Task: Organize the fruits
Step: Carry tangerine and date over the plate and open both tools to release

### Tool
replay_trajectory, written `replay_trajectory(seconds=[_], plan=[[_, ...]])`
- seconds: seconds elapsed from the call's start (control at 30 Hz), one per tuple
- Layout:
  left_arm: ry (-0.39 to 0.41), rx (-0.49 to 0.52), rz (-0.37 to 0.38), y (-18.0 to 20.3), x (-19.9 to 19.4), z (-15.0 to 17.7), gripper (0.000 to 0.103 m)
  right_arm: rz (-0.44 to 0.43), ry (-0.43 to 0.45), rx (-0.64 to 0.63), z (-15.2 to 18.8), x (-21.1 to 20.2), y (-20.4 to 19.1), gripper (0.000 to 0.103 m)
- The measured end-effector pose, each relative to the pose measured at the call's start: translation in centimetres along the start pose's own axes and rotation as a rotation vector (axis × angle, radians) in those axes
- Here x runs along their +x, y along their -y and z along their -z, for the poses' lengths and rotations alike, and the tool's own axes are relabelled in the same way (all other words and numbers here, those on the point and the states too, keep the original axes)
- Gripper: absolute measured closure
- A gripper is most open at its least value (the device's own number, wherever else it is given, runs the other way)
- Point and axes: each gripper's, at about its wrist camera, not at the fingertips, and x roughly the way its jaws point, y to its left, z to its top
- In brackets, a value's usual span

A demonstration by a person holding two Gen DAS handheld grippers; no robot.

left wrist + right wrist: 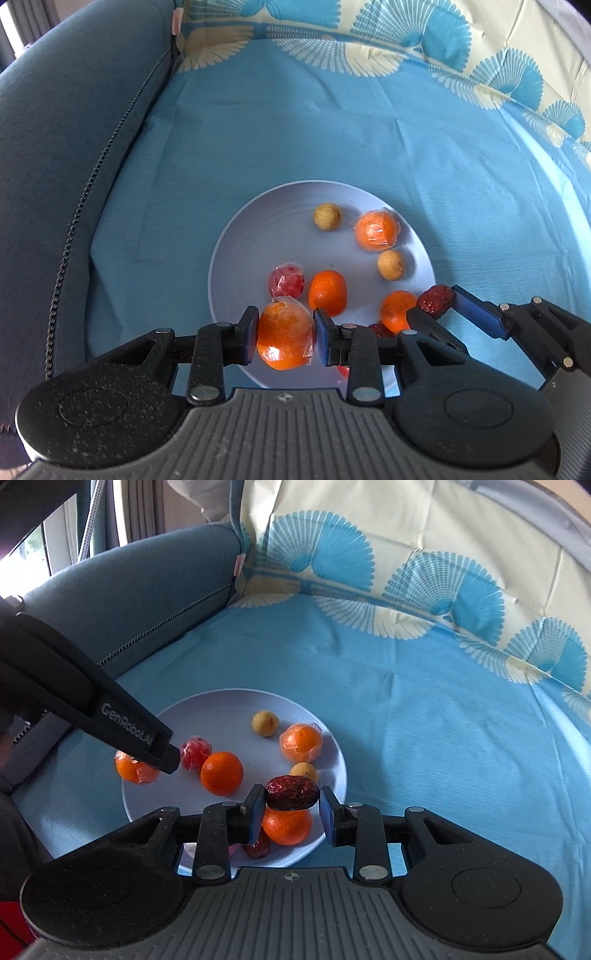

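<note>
A blue cloth [332,122] with a fan pattern at its far edge covers the surface. One pale plate [251,240] lies on it.

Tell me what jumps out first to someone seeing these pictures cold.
First, the pale plate of fruit on the blue cloth, with both grippers over its near edge. The left gripper is clamped on a plastic-wrapped orange, and the right gripper has a dark red date between its fingers. Farther back on the plate lie another wrapped orange and a small tan round fruit.
</note>
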Motion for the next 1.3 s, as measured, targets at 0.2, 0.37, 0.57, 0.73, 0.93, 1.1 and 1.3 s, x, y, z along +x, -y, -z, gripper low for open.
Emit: replay_trajectory(seconds=[0.2,0.37,0.57,0.73,0.93,1.1,1.3], plan=[[-0.001,0.034,-0.02,-0.1,1.5,-0.6,0.055,-0.012,-0.03,-0.025,-0.5,2.3,-0.1,0.069],[0.083,0.035,-0.065,-0.1,-0.1,-0.4,0.0,0.005,-0.039,-0.041,-1.0,2.6,-0.4,0.028],[0.071,0.048,-0.064,0.0,-2.9,1.0,0.0,0.049,-0.059,0.004,-0.1,-0.6,-0.1,0.005],[0.082,0.016,-0.06,-0.1,-6.5,3.6,0.0,0.061,-0.075,0.076,1.3,-4.5,0.1,0.003],[0.103,-0.047,-0.091,-0.5,-10.2,7.4,0.0,0.079,-0.031,0.115,2.7,-9.1,-0.6,0.001],[0.162,-0.039,-0.116,-0.9,-12.6,8.8,0.0,0.105,0.021,0.125,3.2,-12.1,-1.0,0.001],[0.198,-0.013,-0.112,-0.4,-14.1,9.8,0.0,0.125,0.081,0.131,3.1,-14.5,-1.0,0.001]])
